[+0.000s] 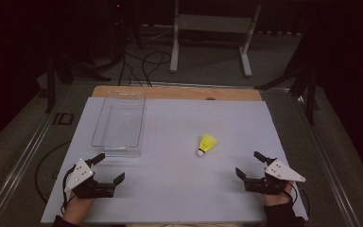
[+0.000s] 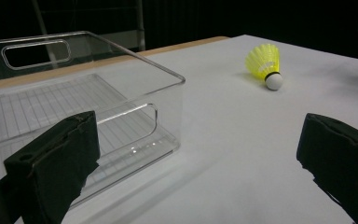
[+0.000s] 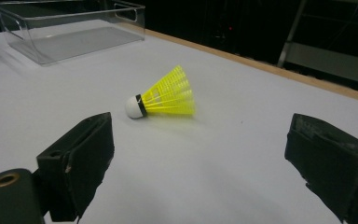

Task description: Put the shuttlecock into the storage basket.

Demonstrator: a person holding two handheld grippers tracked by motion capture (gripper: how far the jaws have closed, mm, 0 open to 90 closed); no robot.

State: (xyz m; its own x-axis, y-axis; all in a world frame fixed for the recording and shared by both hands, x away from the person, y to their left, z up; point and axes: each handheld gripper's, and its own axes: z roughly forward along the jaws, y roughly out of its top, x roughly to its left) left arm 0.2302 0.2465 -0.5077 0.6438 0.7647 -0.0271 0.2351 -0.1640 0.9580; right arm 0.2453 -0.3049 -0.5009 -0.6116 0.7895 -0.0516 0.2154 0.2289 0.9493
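The left gripper (image 1: 109,167) rests at about 7 o'clock on the table (image 1: 170,189), jaws spread and empty, just beside the near end of the clear bin (image 1: 119,124). Near centre lies the yellow shuttlecock (image 1: 207,143) on its side, cork toward 7 o'clock. The right gripper (image 1: 248,164), at 5 o'clock and also wide apart, is probably best placed to grasp it, closing gently across the cork rather than the skirt.
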